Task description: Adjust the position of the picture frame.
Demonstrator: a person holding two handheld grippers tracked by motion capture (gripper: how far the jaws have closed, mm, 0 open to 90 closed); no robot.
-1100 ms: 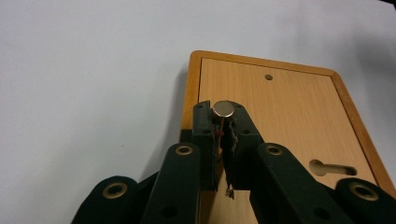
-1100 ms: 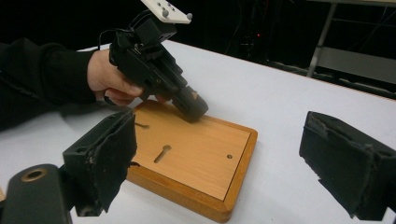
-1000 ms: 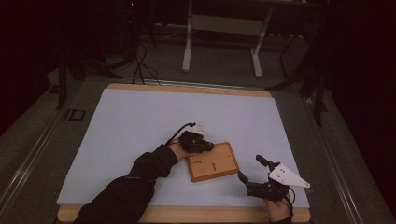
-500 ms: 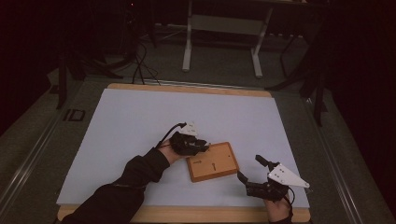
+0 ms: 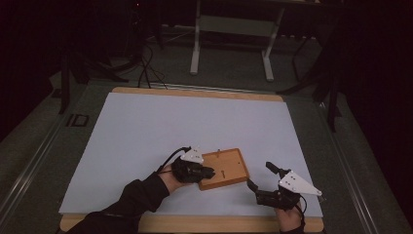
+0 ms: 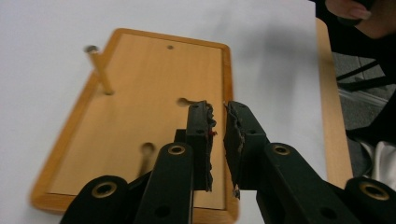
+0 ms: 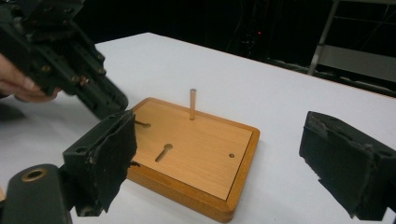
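- Since a second ago, the left gripper point(image 5: 207, 172) has slid leftward, from over the board's far left corner to its left edge, and the board point(image 5: 229, 170) has swung so that its long side now slants up to the right; the right gripper point(image 5: 263, 178) has kept its place near the table's front edge.
- Table point(image 5: 146, 126): a wide pale sheet on a wooden top, whose wood shows as a thin border along the far and near edges.
- On the floor left of the table, the marking "ID" point(image 5: 77, 119) can be read; no other writing or brand shows.
- Board: a flat rectangle of light wood with a darker, rounded rim, lying on the front middle of the table between the two grippers.
- One thin wooden peg point(image 7: 192, 103) stands upright near the board's far edge.
- Several holes mark the board's face; in the right gripper view, one is a long slot point(image 7: 163, 152) and one a small round hole point(image 7: 231, 155) near a corner.
- Left gripper: its jaws have just been closing and now stand nearly together, a narrow gap between the worn black pads point(image 6: 201, 144); they hang over the board's left edge. Nothing sits between them.
- Right gripper: jaws spread wide, with nothing between the pads point(image 7: 109, 161); it rests just right of the board, apart from it.
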